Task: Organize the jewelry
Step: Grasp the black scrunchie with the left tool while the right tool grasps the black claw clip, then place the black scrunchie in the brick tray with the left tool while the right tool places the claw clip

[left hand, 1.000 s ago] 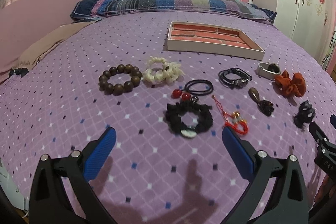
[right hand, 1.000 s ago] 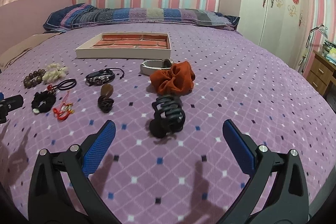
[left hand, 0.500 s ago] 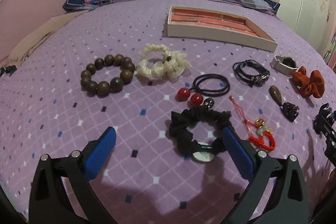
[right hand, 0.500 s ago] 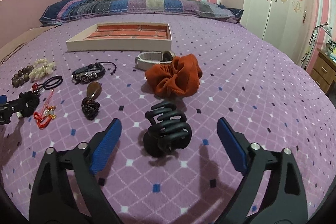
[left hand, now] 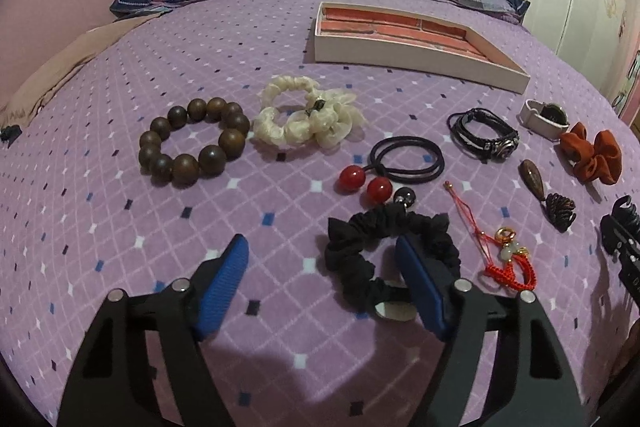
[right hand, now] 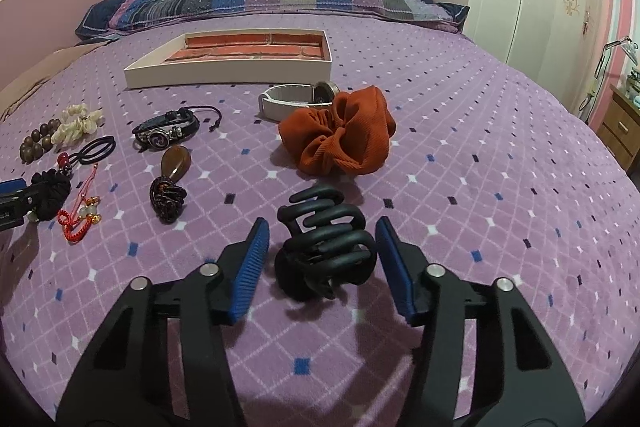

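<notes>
1. The purple bed cover (right hand: 480,147) is soft and fills almost the whole view. All the jewelry lies on it in a loose row.
2. The tray (left hand: 420,57) sits far off on the bed, near the striped pillow. It looks empty, so I think nothing is put away yet.
3. The left gripper (left hand: 322,271) has just been closing. Its right finger pokes down through the hole of the black scrunchie (left hand: 352,259), and its left finger is outside, with bare cover between. The blue pads are not squeezing yet.
4. The right gripper (right hand: 320,247) has just been closing too. The black hair claw (right hand: 326,247) lies between its fingers, with small gaps on both sides, so nothing is held.
5. The orange scrunchie (right hand: 340,135) lies just beyond the claw, and a white watch (right hand: 288,103) is right behind that.
6. The black scrunchie is probably light, soft and squashy. Pinching one side of its ring should work, and it will droop when lifted.
7. The hair claw looks like hard, smooth plastic. It may slip or twist, so grab its thick middle, not the thin teeth.
8. The wooden bead bracelet (left hand: 192,143) and the cream scrunchie (left hand: 304,117) lie touching, on the far left.
9. The little red charm (left hand: 506,259) lies just right of the black scrunchie. Its thin cord could snag.
</notes>
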`<move>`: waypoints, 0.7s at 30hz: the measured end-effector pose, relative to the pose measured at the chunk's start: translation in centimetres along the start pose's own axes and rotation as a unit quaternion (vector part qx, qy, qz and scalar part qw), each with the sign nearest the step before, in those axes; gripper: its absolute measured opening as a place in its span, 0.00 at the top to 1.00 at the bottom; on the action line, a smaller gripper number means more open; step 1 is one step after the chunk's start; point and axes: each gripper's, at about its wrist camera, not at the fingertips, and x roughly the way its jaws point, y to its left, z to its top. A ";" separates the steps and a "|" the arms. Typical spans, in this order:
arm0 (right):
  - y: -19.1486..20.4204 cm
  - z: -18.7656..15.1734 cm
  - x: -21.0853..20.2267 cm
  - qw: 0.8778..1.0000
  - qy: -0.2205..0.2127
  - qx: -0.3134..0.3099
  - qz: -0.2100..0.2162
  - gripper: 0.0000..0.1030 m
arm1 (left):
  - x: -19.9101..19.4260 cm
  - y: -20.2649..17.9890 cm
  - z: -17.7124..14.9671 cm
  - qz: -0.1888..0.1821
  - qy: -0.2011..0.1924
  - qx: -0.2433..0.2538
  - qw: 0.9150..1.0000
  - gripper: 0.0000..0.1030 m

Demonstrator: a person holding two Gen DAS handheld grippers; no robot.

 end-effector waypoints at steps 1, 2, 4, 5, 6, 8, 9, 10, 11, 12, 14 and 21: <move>0.0 0.0 0.0 1.000 0.001 0.001 0.001 0.50 | 0.1 -0.1 0.1 -0.001 0.001 0.004 1.000 0.27; -0.1 0.0 0.0 1.000 0.001 0.001 0.003 0.52 | 0.3 -0.2 0.3 -0.001 0.000 0.007 1.000 0.29; -0.1 0.1 0.1 1.000 0.003 0.003 0.004 0.59 | 0.5 -0.5 0.5 -0.008 0.000 0.016 1.000 0.37; -0.2 0.1 0.2 1.000 0.005 0.004 0.005 0.60 | 0.5 -0.6 0.6 -0.010 0.001 0.020 1.000 0.42; -0.2 0.1 0.3 1.000 0.006 0.005 0.007 0.62 | 0.5 -0.8 0.6 -0.012 0.000 0.023 1.000 0.49; -0.3 0.1 0.4 1.000 0.005 0.006 0.008 0.63 | 0.5 -1.0 0.7 -0.020 0.000 0.027 0.999 0.59; -0.3 0.1 0.3 1.000 0.004 0.007 0.009 0.63 | 0.6 -1.1 0.7 -0.023 -0.002 0.029 0.999 0.66; -0.4 0.2 0.3 1.000 0.004 0.007 0.009 0.63 | 0.6 -1.2 0.7 -0.027 -0.001 0.030 0.999 0.69; -0.4 0.2 0.3 1.000 0.004 0.006 0.010 0.63 | 0.6 -1.2 0.7 -0.031 -0.001 0.029 0.999 0.72; -0.4 0.2 0.2 1.000 0.004 0.006 0.010 0.63 | 0.6 -1.1 0.8 -0.033 -0.001 0.026 0.999 0.74; -0.3 0.3 0.1 1.000 0.002 0.005 0.011 0.63 | 0.6 -0.9 0.9 -0.042 0.002 0.017 0.999 0.77; -0.2 1.2 -1.1 1.000 -0.011 0.007 0.021 0.64 | -0.3 -0.2 1.2 -0.056 0.005 -0.004 0.998 0.85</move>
